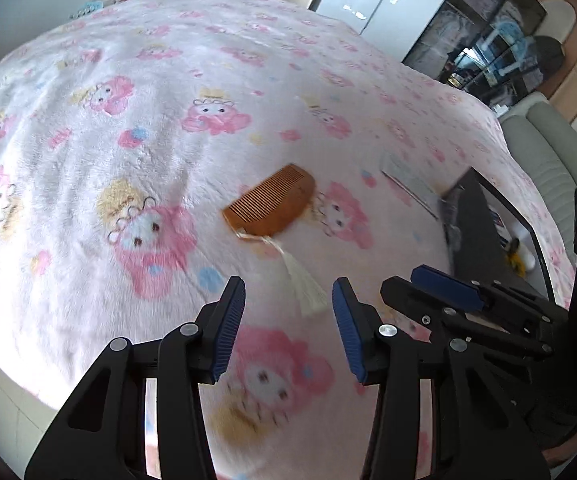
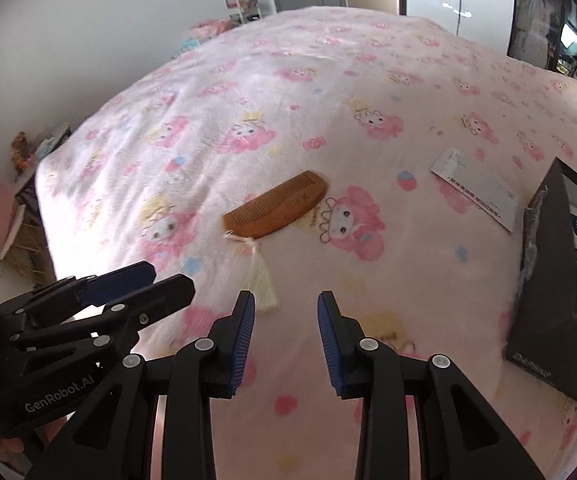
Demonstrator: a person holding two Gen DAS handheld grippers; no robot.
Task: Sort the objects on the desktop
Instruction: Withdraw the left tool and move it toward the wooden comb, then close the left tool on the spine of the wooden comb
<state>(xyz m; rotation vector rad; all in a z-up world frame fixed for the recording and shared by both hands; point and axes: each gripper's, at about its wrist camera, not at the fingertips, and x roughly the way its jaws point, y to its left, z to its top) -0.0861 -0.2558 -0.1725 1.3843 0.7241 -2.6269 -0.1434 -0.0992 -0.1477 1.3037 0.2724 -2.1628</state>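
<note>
- The wooden comb [image 1: 269, 206] lies flat on the pink cartoon blanket [image 1: 136, 128], ahead of both grippers and touched by neither; its pale tassel [image 1: 304, 284] trails back toward them, ending just short of the fingertips
- The left gripper [image 1: 288, 304] is spread with nothing between its blue pads; the right gripper [image 2: 286, 312] is likewise spread and bare; the two hang side by side, close together
- A paper slip [image 2: 476, 190] lies right of the comb, well apart from it; a dark box [image 2: 556, 280] stands beyond that at the blanket's right edge, holding some items
- Bare blanket stretches wide left of and beyond the comb; its left edge drops to the floor
</note>
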